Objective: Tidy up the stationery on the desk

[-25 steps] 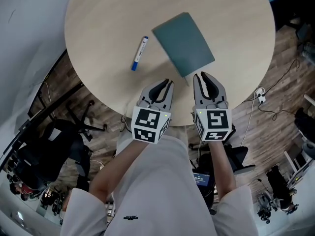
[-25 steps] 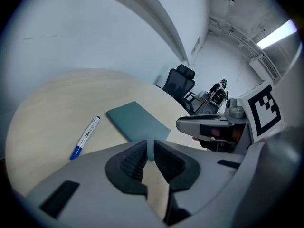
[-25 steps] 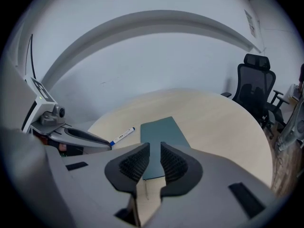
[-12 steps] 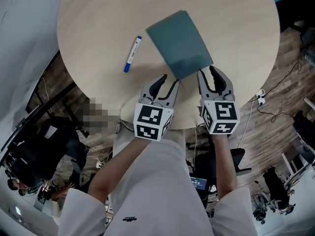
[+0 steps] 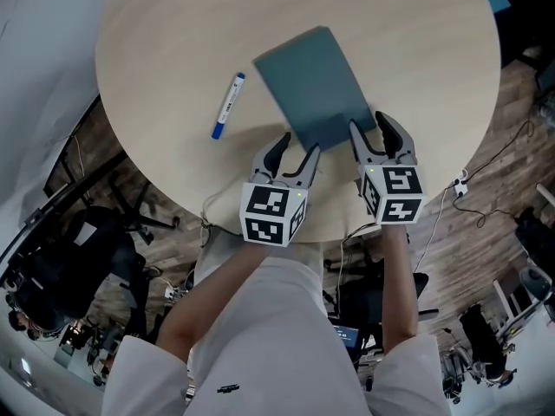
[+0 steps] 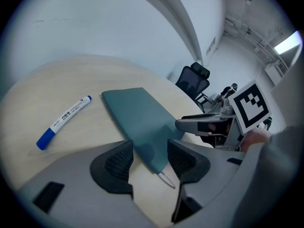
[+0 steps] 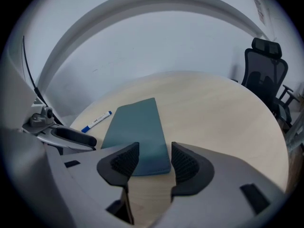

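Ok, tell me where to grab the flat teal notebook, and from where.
Likely its near short edge, from the person's side: the teal notebook lies flat, so only an edge offers purchase, and that edge faces the open left gripper and right gripper.

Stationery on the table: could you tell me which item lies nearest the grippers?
The teal notebook: its near edge lies by the left gripper and right gripper; the blue-and-white marker lies farther left.

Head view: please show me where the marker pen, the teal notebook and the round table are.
marker pen [image 5: 228, 105], head view, middle of its white barrel.
teal notebook [image 5: 316, 83], head view, centre of its cover.
round table [image 5: 165, 33], head view, bare top left of the notebook.
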`<state>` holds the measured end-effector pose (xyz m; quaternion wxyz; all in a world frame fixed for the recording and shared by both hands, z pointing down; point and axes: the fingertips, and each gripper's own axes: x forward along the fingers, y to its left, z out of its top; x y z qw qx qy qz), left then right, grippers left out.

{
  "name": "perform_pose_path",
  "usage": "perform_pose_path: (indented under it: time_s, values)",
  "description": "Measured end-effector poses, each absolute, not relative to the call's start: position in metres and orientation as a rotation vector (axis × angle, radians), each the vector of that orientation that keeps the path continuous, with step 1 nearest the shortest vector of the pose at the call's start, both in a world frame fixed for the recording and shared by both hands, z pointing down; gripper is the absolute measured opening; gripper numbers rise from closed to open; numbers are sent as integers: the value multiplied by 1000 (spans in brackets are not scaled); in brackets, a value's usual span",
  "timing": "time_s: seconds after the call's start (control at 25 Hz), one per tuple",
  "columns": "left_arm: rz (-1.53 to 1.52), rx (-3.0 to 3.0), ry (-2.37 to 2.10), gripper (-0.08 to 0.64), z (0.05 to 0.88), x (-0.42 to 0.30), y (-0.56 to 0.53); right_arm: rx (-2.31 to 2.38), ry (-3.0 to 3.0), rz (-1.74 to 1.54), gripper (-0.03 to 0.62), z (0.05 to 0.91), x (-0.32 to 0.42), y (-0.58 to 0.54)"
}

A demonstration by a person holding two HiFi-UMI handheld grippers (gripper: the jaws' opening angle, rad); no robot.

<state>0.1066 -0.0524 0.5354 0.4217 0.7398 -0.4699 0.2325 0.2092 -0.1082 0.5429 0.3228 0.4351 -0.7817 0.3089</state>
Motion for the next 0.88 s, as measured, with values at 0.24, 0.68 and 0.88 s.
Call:
perform_pose_path:
  time_s: [0.24,0.68,0.88]
  values:
    - [628,1791,-1205,216,561,105,-54,1128,-2000,831,209,559,211,-108]
    - [688,1820,-1217,146,562,103,-54,1213,-1970,851,61,552,224,-108]
    - [722,1833,-1240,140,561,97,-57,1207,-1954,805,55,549,219,-100]
